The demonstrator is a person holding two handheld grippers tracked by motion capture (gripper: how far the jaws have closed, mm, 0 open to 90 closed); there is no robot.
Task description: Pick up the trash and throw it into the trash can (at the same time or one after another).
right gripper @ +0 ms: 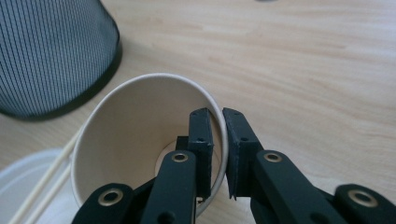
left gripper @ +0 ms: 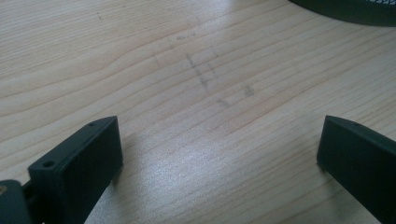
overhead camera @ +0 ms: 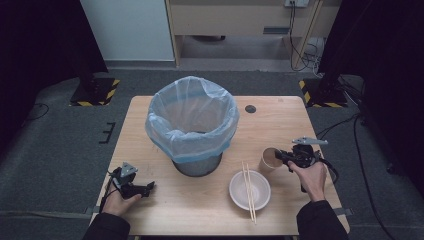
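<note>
the paper cup [overhead camera: 270, 159] is seen standing upright on the table [overhead camera: 280, 115], to the right of the mesh waste bin [overhead camera: 195, 127] and just behind the white bowl [overhead camera: 249, 190]. its wall is pinched by the right gripper [right gripper: 217, 122], one jaw being inside the cup and the other outside, so the jaws are closed on the rim. a pair of chopsticks [overhead camera: 249, 191] is laid across the bowl, near the cup. the bin is lined with a pale blue bag [overhead camera: 192, 112]. the left gripper [left gripper: 219, 149] is held low over bare table to the front left of the bin, its jaws spread wide with nothing between them.
</note>
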